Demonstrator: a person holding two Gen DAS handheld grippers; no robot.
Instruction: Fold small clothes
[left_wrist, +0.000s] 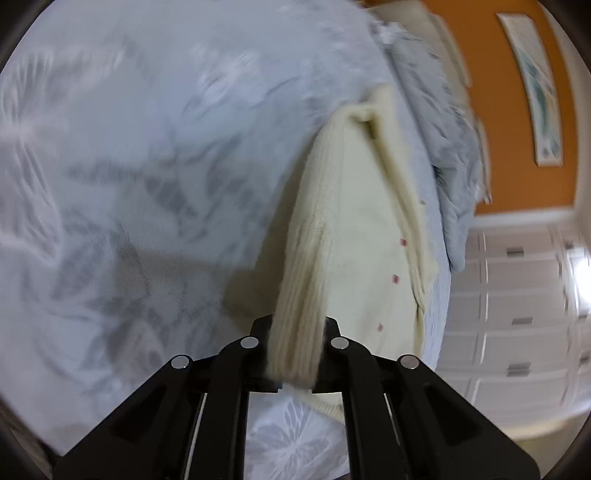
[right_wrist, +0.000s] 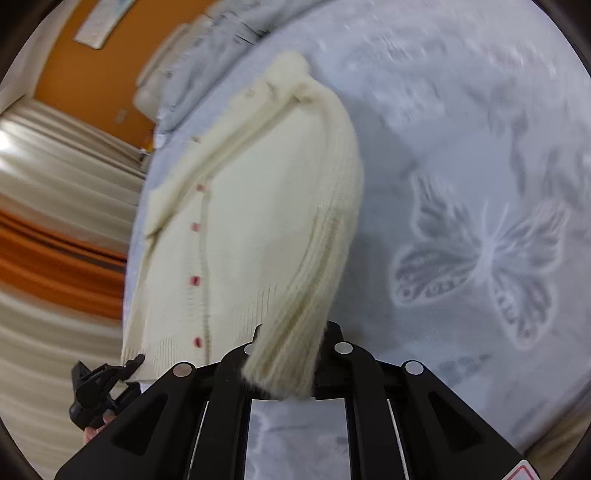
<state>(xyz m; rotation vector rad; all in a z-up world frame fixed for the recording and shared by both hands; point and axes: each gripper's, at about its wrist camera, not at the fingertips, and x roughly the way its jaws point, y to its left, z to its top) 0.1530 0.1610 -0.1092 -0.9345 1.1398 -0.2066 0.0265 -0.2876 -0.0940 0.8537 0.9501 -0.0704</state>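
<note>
Pinching 1 ribbed cuff in each gripper, left (left_wrist: 293, 354) and right (right_wrist: 284, 365), you lift the cream cardigan (right_wrist: 240, 229) off the bedspread (right_wrist: 461, 166), seemingly to fold its sleeves inward.

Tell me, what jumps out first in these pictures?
A fuzzy cream cardigan with little red buttons lies on the bed, and each gripper is pinching one of its ribbed sleeves. Right beside it, a big gray butterfly is printed on the pale blue blanket.
</note>
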